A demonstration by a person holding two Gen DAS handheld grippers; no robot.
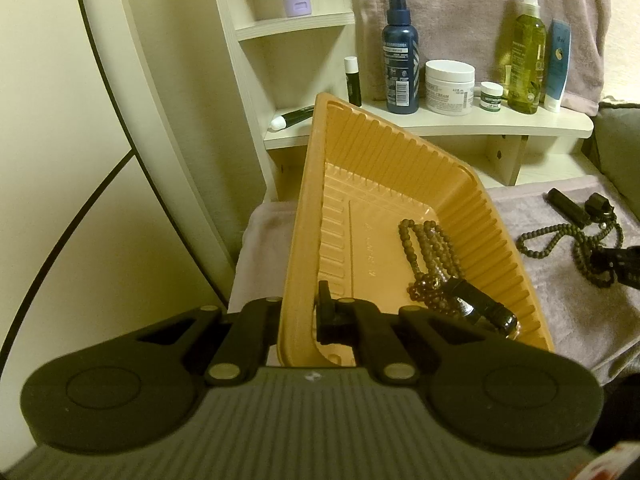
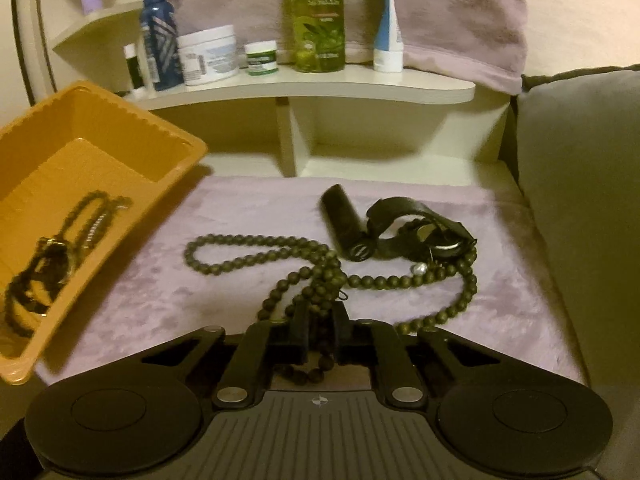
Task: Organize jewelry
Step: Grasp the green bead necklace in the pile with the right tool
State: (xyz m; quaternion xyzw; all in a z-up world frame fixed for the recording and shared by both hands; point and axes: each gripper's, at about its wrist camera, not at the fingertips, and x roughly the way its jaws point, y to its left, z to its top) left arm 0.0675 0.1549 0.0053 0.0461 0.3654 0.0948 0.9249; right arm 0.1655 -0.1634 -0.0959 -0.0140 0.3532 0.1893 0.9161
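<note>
Two hand-held grippers were at work. The left hand-held gripper (image 1: 298,316) pinched the near wall of the tilted orange ribbed plastic tray (image 1: 308,200), which already held a brown bead strand (image 1: 424,256). The right hand-held gripper (image 2: 321,330) was pressed onto the long dark-green bead necklace (image 2: 256,250) lying on the mauve towel (image 2: 160,280). Judged step: picking up. Next, lift slowly, since the strand tangled beside a black strap (image 2: 396,208) and black cylinder (image 2: 346,224).

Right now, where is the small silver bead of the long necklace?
In the right wrist view, the silver bead lies on the purple cloth, right of centre, just below the black watch and beyond the right gripper.
</note>
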